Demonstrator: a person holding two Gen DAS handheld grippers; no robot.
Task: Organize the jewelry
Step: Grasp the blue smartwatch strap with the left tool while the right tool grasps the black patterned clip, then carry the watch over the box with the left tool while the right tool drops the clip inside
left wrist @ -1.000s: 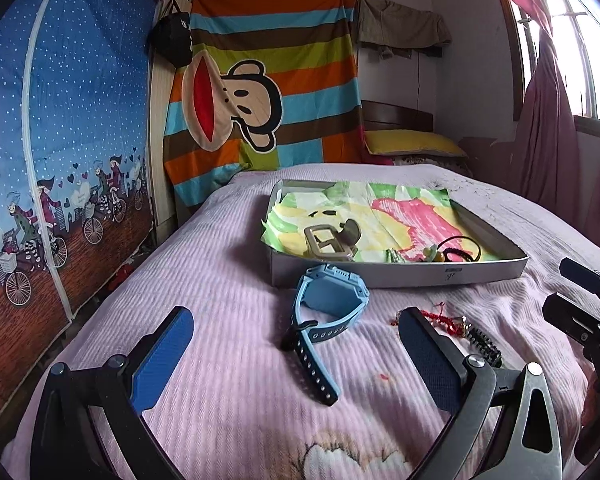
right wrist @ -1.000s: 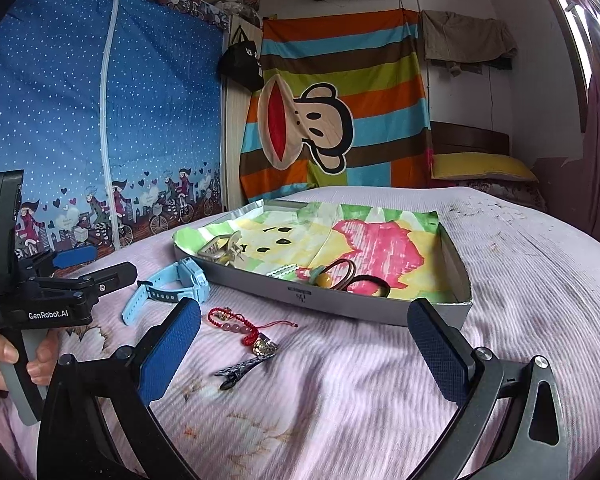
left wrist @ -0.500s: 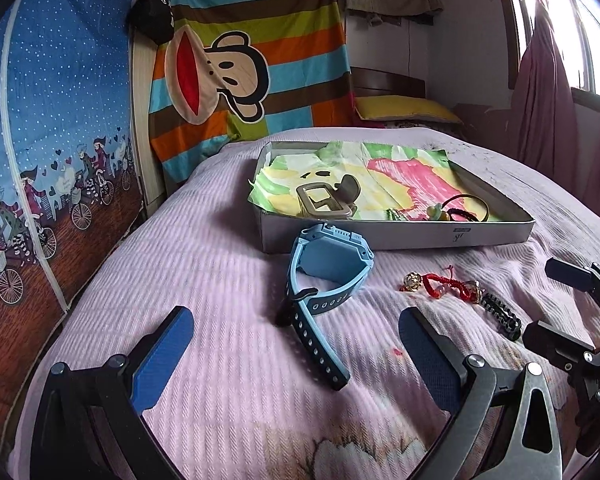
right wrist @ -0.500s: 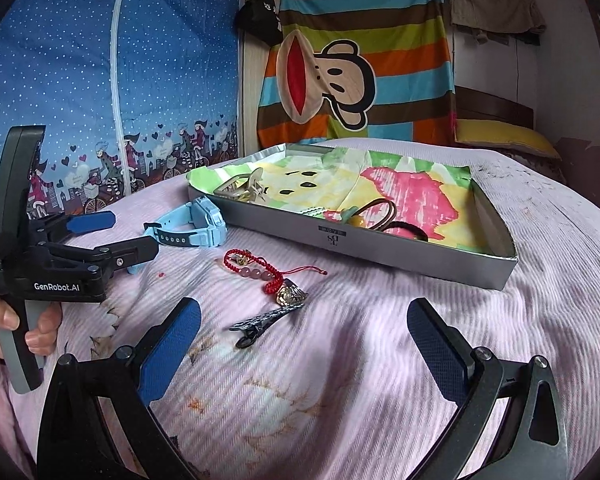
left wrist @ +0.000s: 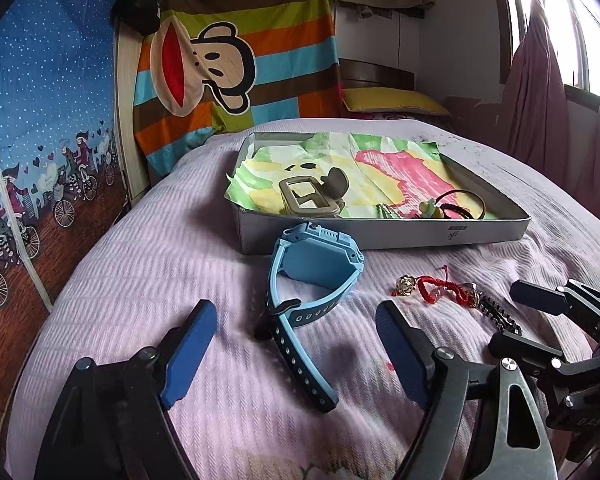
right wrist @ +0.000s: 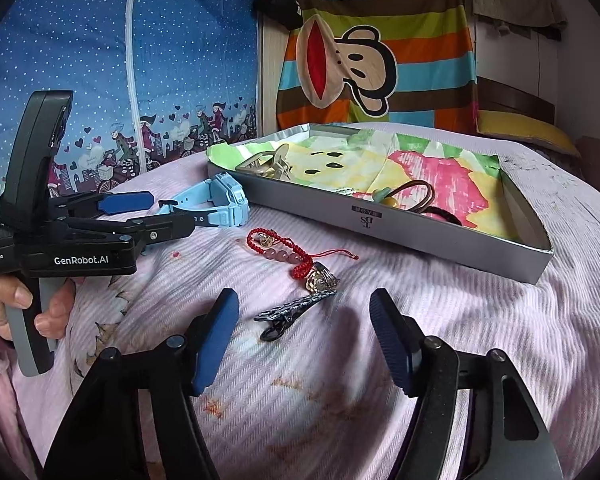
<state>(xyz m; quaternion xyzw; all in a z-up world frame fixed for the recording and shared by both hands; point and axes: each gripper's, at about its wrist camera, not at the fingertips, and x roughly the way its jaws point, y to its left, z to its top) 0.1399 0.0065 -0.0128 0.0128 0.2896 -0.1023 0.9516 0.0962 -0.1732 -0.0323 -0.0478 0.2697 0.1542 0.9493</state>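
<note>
A light blue watch (left wrist: pixel 312 280) lies on the pink bedspread just ahead of my open, empty left gripper (left wrist: pixel 296 344); its strap reaches between the fingers. It also shows in the right wrist view (right wrist: pixel 216 204). A red bead bracelet (right wrist: pixel 284 252) with a gold charm and a dark hair clip (right wrist: pixel 292 314) lie just ahead of my open, empty right gripper (right wrist: pixel 304 336). The bracelet (left wrist: pixel 436 284) and clip (left wrist: pixel 498 316) show right of the watch. A grey tray (left wrist: pixel 380 234) lined with colourful paper holds a buckle, a claw clip and hair ties.
The left gripper body (right wrist: pixel 80 240) and the hand holding it sit at the left of the right wrist view. The right gripper (left wrist: pixel 560 320) shows at the left view's right edge. A striped monkey cloth hangs behind, with a blue printed wardrobe at left.
Both grippers have moved forward and lower toward the bedspread. The watch now lies close to the left fingers, and the clip and bracelet close to the right fingers. Both stay open.
</note>
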